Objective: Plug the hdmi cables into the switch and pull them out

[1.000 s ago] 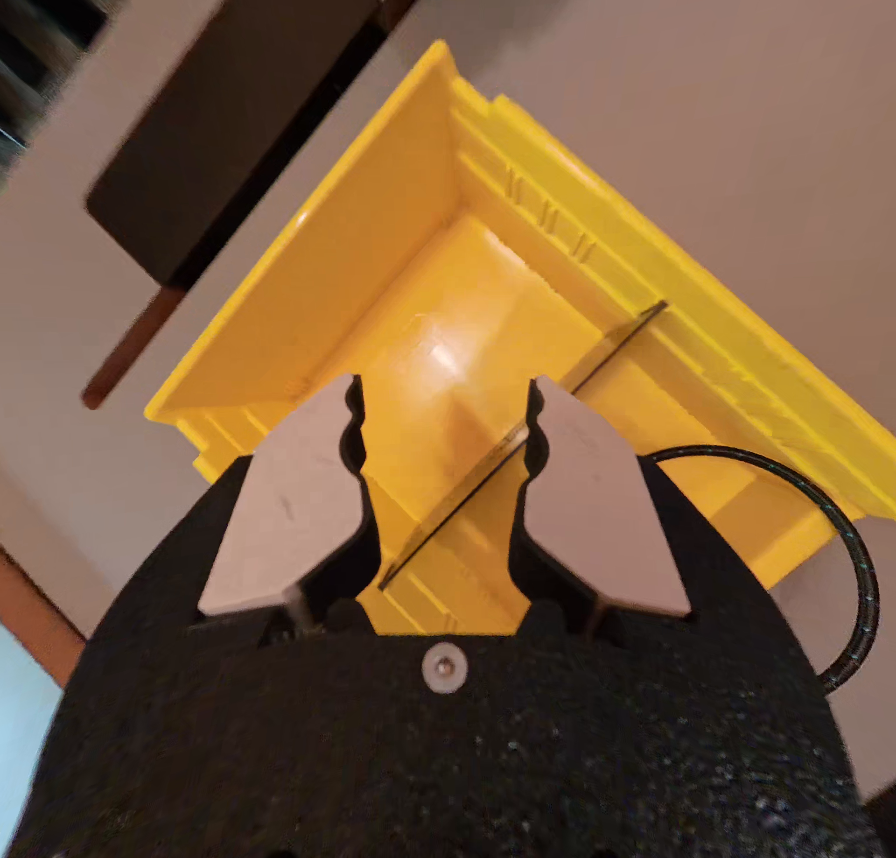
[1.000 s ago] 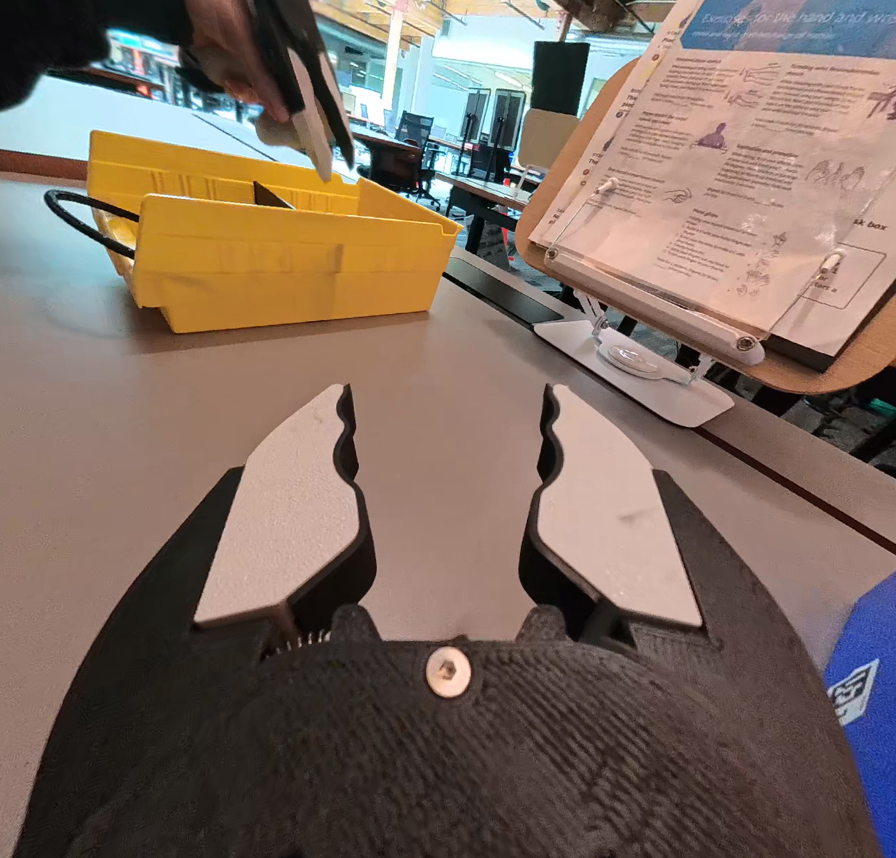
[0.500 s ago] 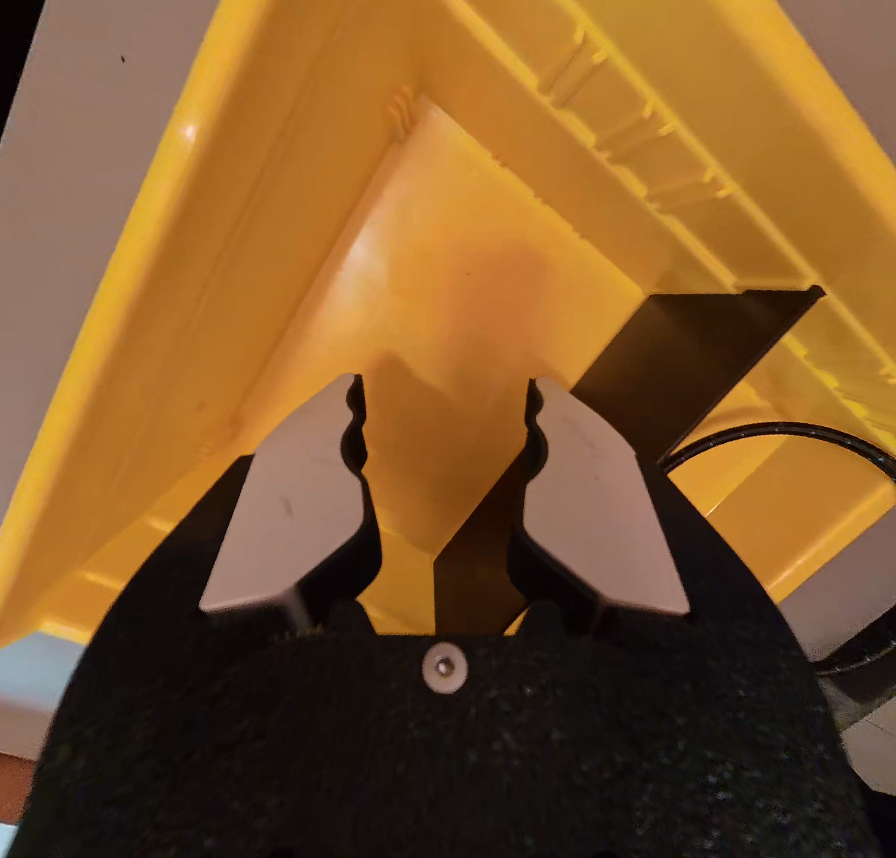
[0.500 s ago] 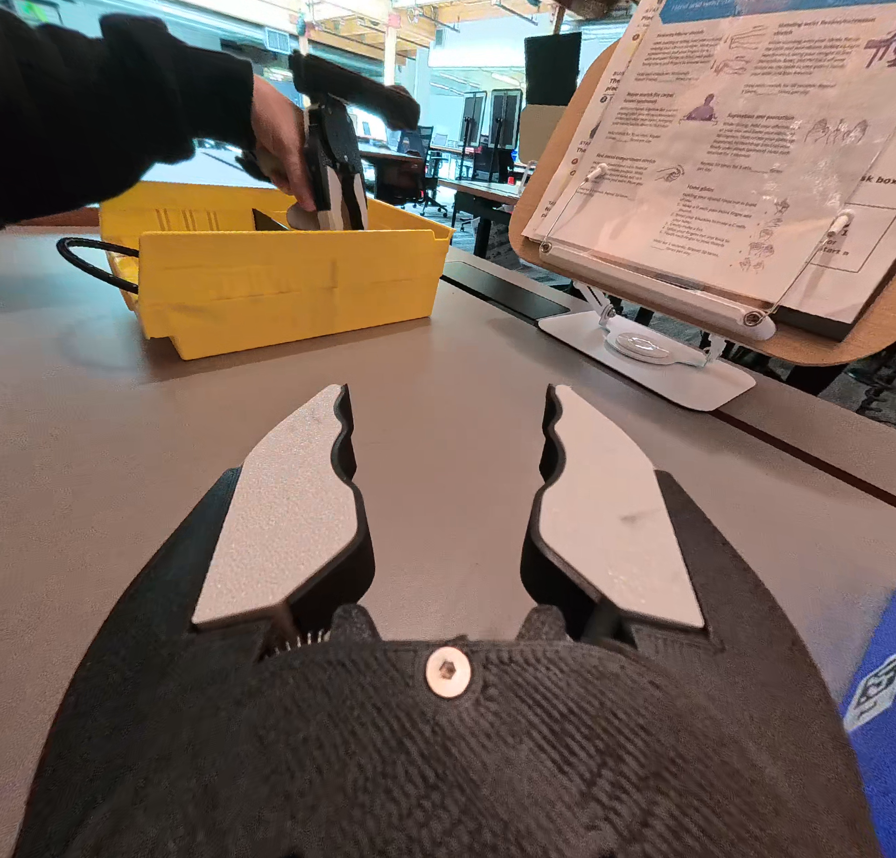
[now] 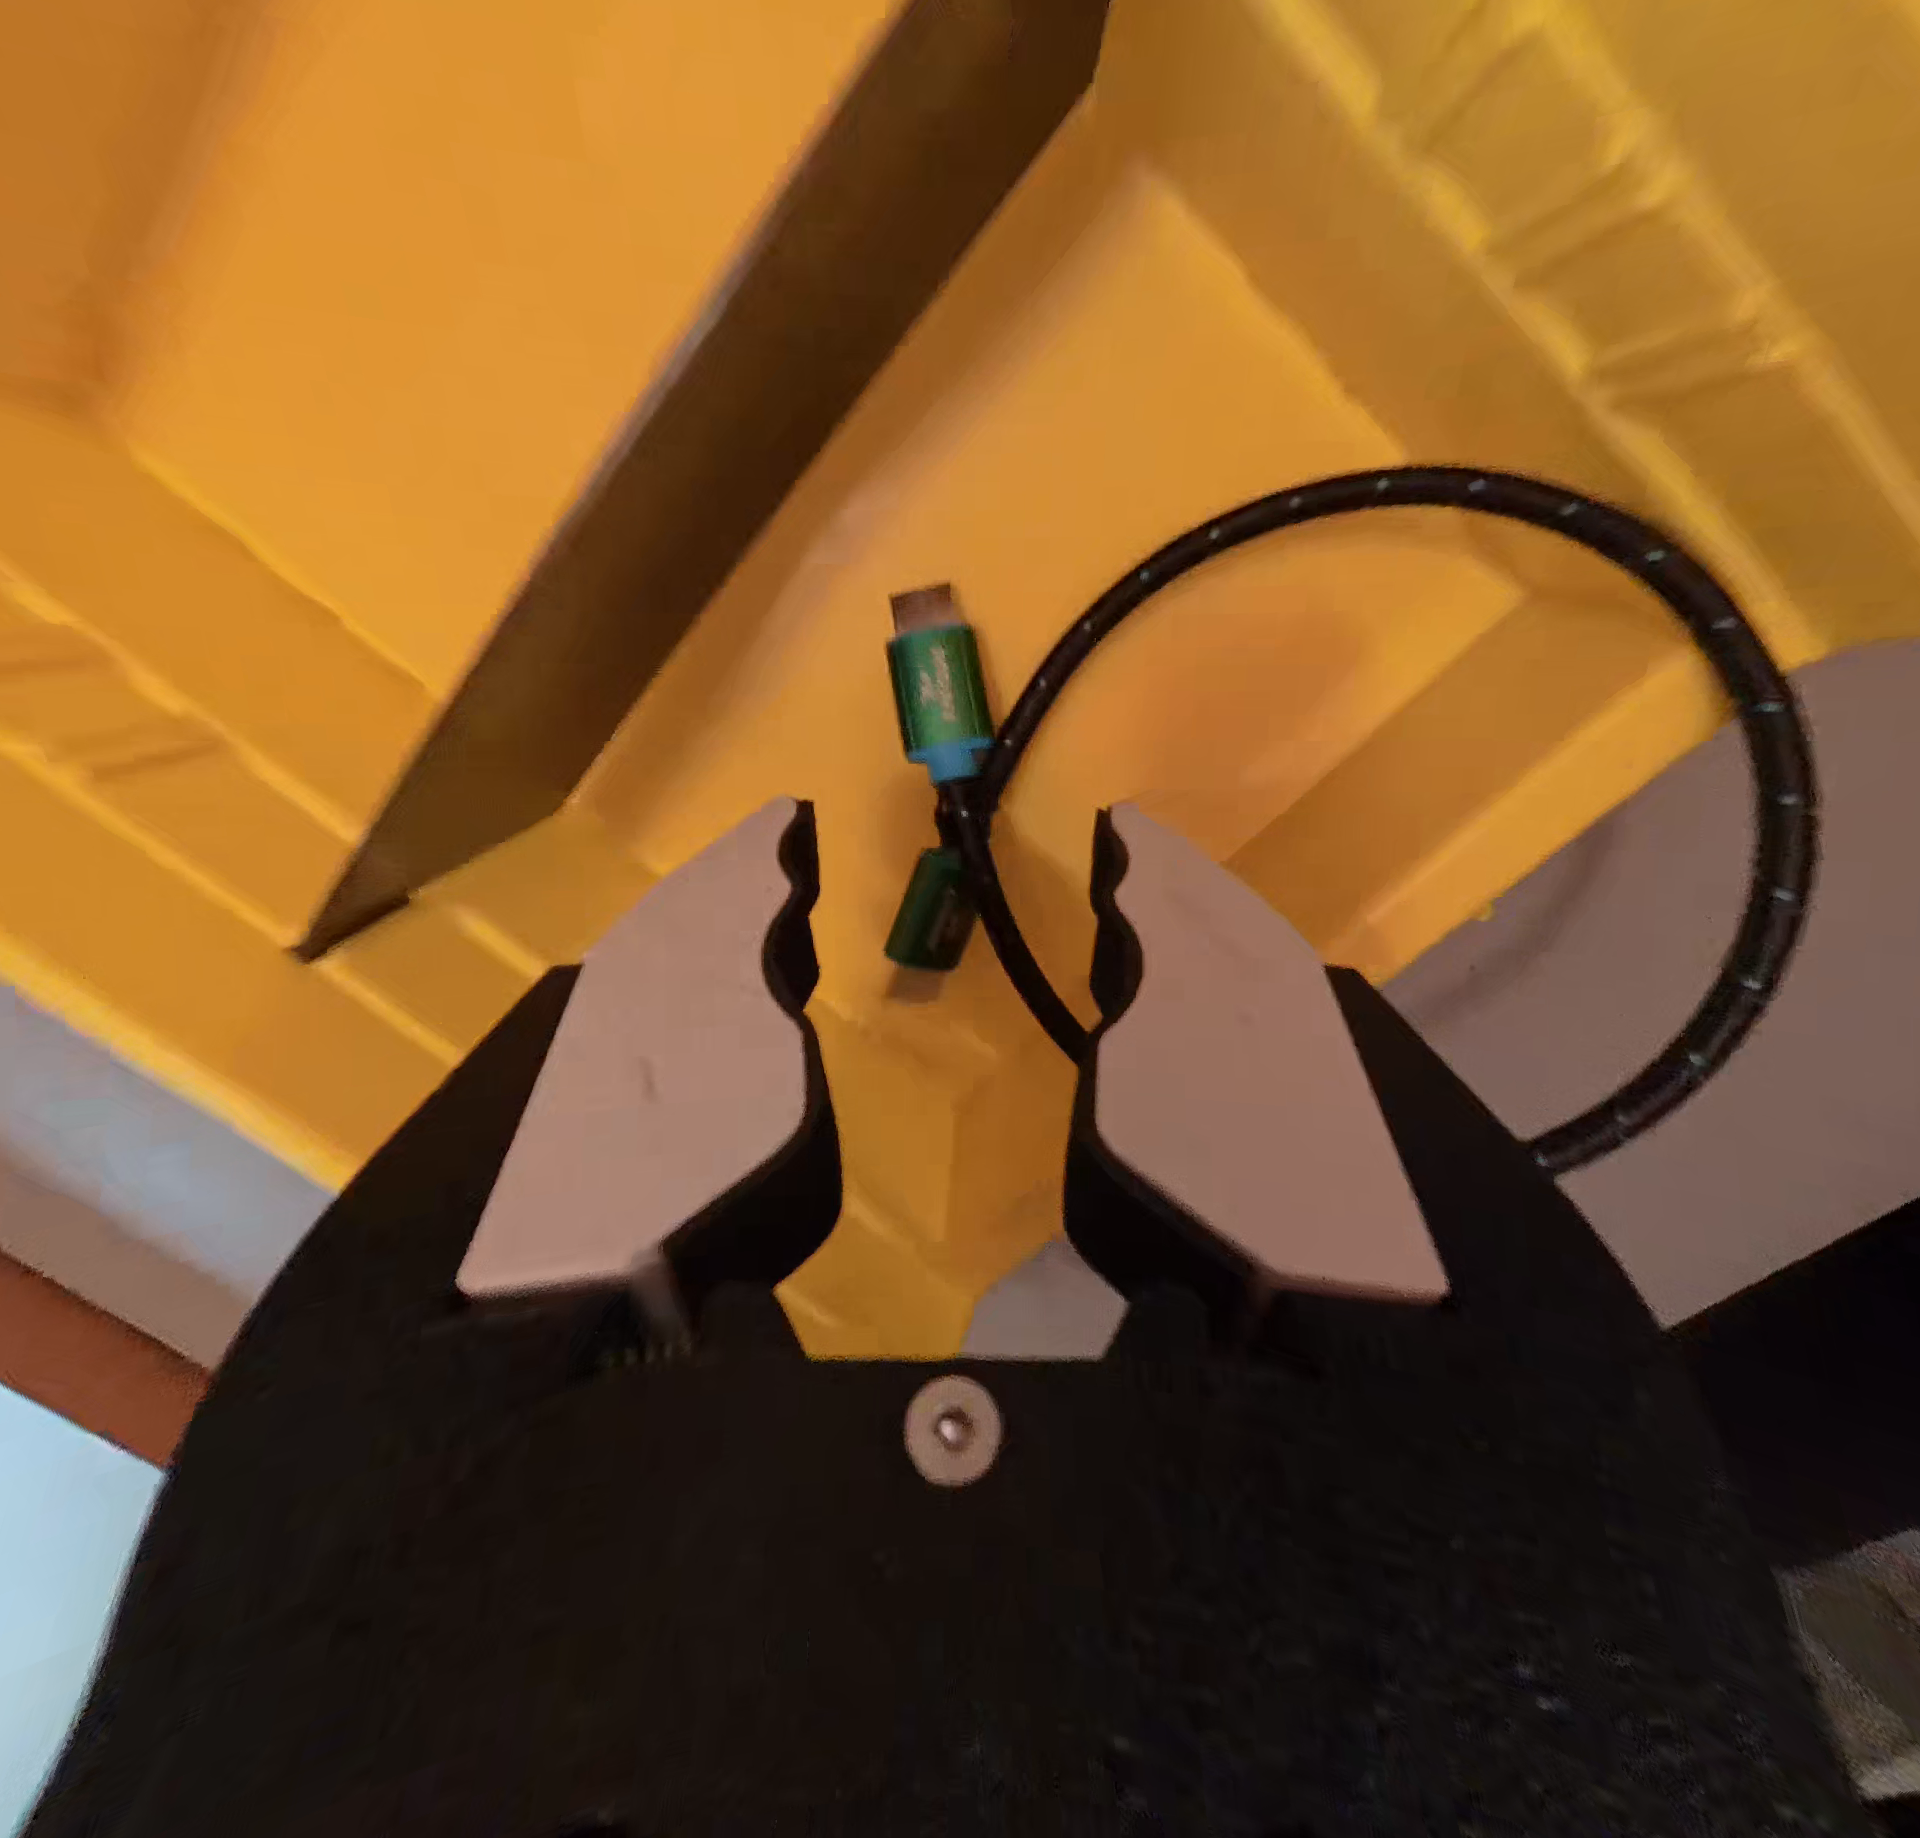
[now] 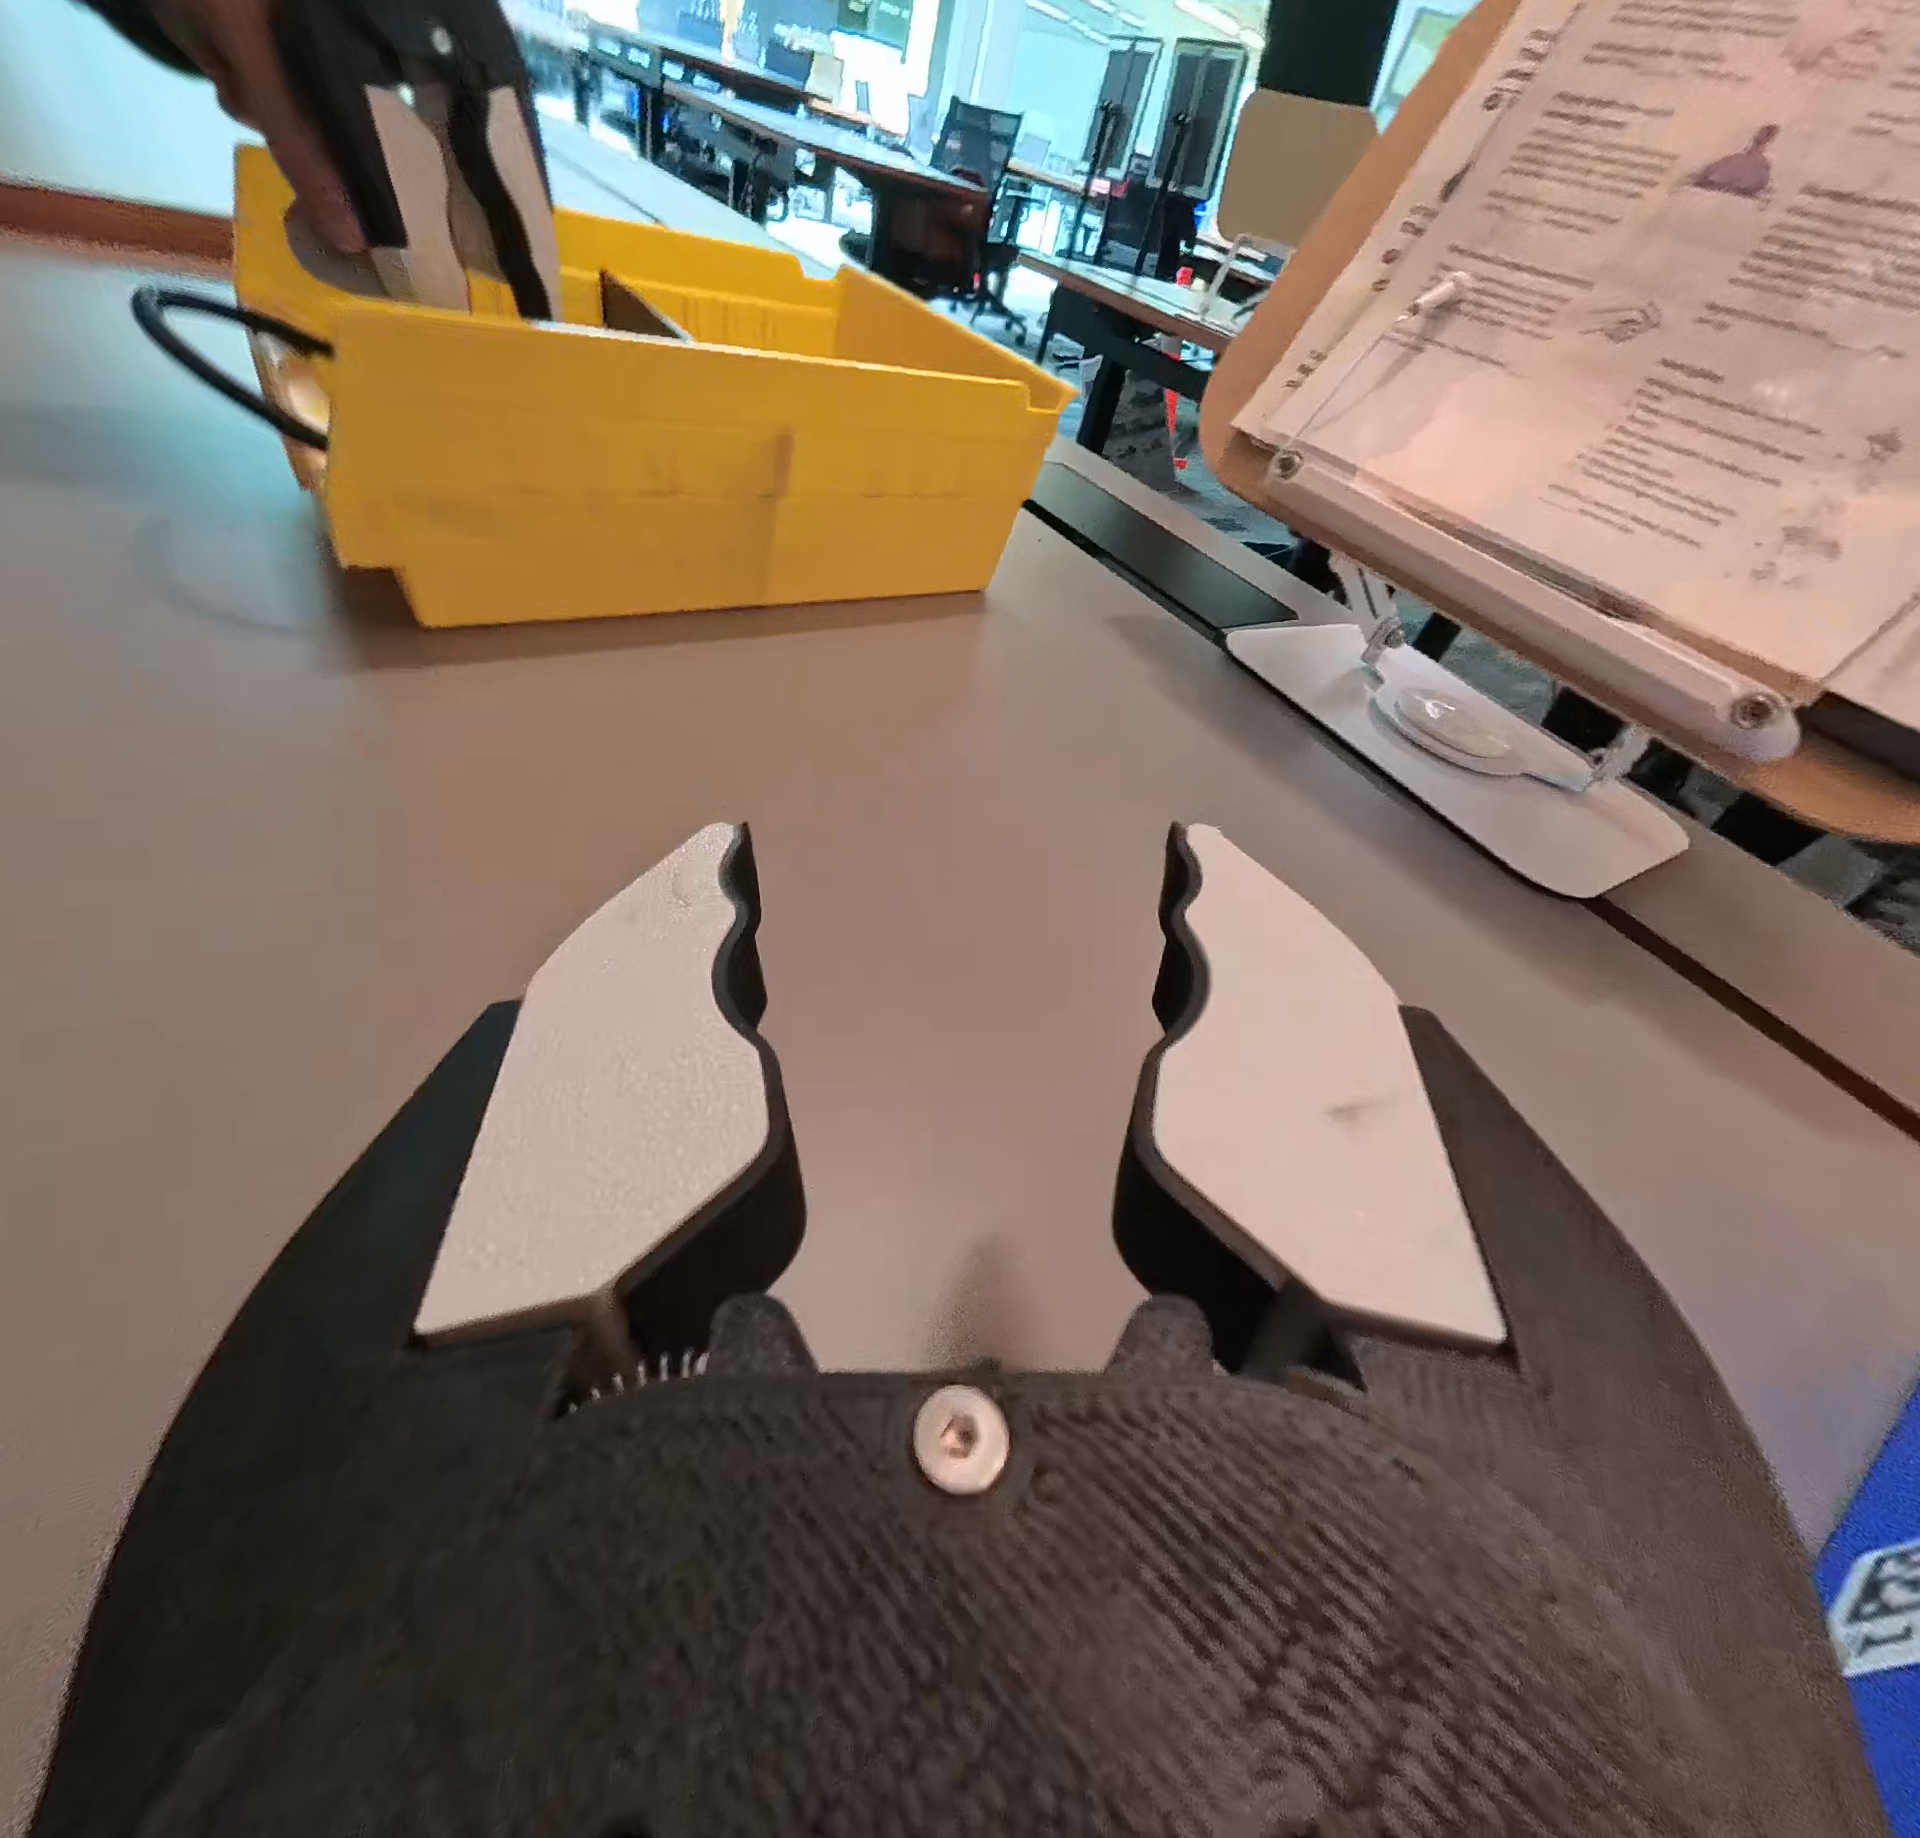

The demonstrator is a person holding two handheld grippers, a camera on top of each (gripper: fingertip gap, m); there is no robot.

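The left wrist view looks steeply down from close above into the yellow bin (image 5: 1195, 354). The right wrist view sits low over the tabletop (image 6: 727, 749), facing across it. Both views share the bin (image 6: 675, 479).

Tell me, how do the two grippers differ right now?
The left gripper points down into the yellow bin, above the green-plugged cable; the right gripper sits low over the bare grey table, away from the bin. Both are open and hold nothing.
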